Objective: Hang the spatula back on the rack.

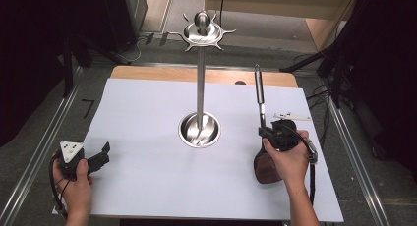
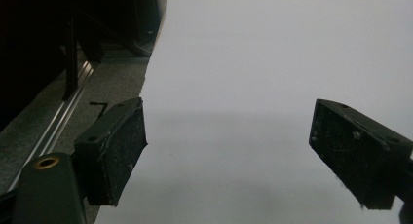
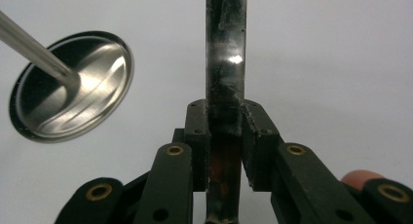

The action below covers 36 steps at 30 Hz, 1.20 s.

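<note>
- You had your right gripper (image 1: pixel 275 132) clamped on the dark neck of a long utensil with a brown wooden bowl and slim metal handle (image 1: pixel 259 96); in the right gripper view both pads pressed flat against the utensil's black stem (image 3: pixel 224 63)
- The utensil stood lifted at the right side of the white table sheet (image 1: pixel 147 137), its brown wooden end low beside your right hand (image 1: pixel 287 159) and its metal handle pointing away from you (whether the wooden end touched the sheet could not be told)
- The tall polished steel hanging stand with a round dished base (image 1: pixel 199 130) stood at the middle of the sheet, well apart from the utensil, its hooked crown (image 1: pixel 202 34) high at the back
- Your left gripper (image 1: pixel 96 159) rested at the near left edge of the sheet, jaws wide apart with nothing between the pads (image 2: pixel 114 151)
- The step in hand looked like carrying the gripped utensil toward the stand
- The next move would likely call for raising the handle's far tip to a crown hook, keeping the grip firm so the stem does not swivel
</note>
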Available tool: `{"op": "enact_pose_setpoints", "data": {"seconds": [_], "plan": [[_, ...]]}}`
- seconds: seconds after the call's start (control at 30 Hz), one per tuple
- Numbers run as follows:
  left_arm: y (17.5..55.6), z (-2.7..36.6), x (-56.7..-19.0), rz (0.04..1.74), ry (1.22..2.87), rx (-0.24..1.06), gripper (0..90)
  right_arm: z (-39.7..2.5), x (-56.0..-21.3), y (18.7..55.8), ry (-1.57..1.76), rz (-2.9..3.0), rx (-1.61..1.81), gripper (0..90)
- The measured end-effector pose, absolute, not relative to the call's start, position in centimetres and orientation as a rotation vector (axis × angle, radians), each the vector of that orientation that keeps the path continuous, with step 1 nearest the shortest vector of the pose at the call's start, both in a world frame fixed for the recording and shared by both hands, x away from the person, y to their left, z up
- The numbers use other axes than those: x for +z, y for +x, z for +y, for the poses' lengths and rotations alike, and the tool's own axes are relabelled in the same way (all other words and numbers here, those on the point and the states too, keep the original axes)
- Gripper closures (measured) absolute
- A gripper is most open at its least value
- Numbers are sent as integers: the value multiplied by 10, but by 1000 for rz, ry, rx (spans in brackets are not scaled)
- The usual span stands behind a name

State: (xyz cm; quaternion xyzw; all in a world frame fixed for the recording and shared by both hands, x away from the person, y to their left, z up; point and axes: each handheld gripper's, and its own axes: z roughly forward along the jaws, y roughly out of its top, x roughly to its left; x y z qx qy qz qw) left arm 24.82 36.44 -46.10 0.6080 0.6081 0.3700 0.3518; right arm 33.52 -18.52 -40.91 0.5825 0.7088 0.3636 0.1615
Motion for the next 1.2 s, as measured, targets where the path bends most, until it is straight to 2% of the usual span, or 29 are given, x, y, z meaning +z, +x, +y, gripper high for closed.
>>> {"op": "enact_pose_setpoints", "data": {"seconds": [0.6,1.2], "plan": [[249,364,-461,1577,1578,962,147,-195,-408,304,1450,1846,1351,766],[249,364,-461,1576,1580,959,147,-165,-405,277,1163,1797,1442,766]]}}
